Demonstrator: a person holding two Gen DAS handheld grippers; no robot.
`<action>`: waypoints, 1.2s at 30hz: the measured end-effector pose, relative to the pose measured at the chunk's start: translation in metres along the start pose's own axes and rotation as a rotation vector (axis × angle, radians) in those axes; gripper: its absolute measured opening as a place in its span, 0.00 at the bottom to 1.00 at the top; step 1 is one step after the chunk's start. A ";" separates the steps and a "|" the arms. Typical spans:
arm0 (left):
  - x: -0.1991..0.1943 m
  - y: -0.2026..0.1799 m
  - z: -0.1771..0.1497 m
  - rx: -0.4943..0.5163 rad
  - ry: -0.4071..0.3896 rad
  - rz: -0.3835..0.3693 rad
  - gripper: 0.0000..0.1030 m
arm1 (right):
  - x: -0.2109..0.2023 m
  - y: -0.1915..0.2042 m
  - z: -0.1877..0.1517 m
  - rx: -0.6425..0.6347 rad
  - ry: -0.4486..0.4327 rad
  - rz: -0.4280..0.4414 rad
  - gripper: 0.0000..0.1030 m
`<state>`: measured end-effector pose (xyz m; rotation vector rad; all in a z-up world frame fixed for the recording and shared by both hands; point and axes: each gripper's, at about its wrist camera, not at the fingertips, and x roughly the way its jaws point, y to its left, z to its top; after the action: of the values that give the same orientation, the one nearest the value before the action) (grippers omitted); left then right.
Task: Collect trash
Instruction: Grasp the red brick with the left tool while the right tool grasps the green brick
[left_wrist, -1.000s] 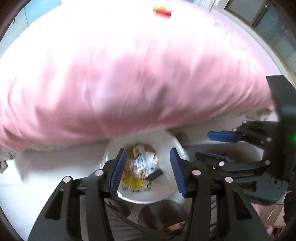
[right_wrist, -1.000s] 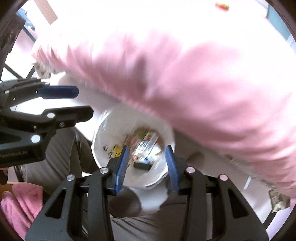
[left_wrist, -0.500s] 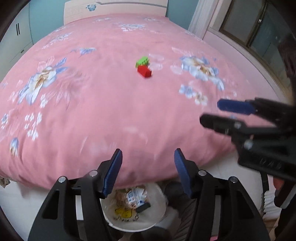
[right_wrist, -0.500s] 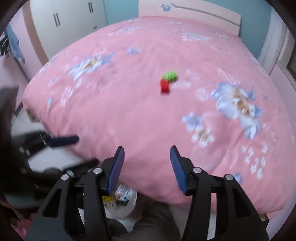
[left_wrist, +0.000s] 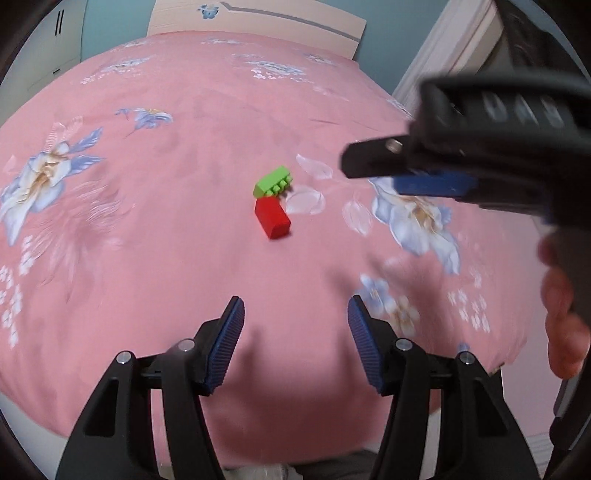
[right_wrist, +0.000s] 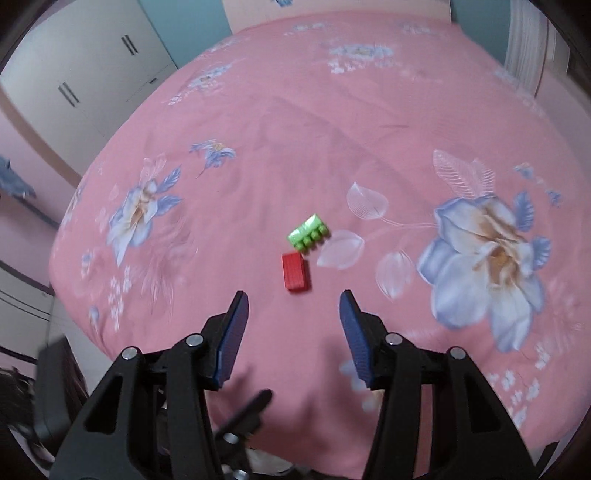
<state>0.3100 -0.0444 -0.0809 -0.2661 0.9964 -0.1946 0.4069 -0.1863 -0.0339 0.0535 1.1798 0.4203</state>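
A red brick (left_wrist: 272, 218) and a green studded brick (left_wrist: 273, 182) lie close together on the middle of a pink flowered bed cover (left_wrist: 147, 229). They also show in the right wrist view, the red brick (right_wrist: 295, 271) just ahead of my right gripper (right_wrist: 291, 301) and the green brick (right_wrist: 308, 233) behind it. My right gripper is open and empty, low over the cover. My left gripper (left_wrist: 295, 306) is open and empty, farther back over the bed's near part. The right gripper shows blurred at the right of the left wrist view (left_wrist: 436, 173).
The bed's headboard (left_wrist: 258, 26) and a white wardrobe (right_wrist: 74, 74) stand at the back. The bed's near edge drops off below both grippers. A sliver of the white bin (left_wrist: 258, 472) shows under the bed's edge.
Both grippers have risen from the white trash bin on the floor and moved forward over the bed. The bricks are nearer now. The right gripper has advanced ahead of the left.
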 end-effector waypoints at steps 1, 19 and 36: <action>0.006 0.001 0.004 -0.003 0.000 -0.005 0.59 | 0.009 -0.003 0.008 0.013 0.017 0.009 0.51; 0.097 0.022 0.047 -0.058 -0.035 -0.016 0.38 | 0.146 -0.042 0.069 0.269 0.229 0.117 0.46; 0.060 0.018 0.037 0.091 -0.008 0.034 0.21 | 0.127 -0.009 0.054 0.042 0.147 -0.011 0.21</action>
<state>0.3739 -0.0389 -0.1151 -0.1666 0.9803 -0.2071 0.4982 -0.1407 -0.1274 0.0533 1.3336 0.3944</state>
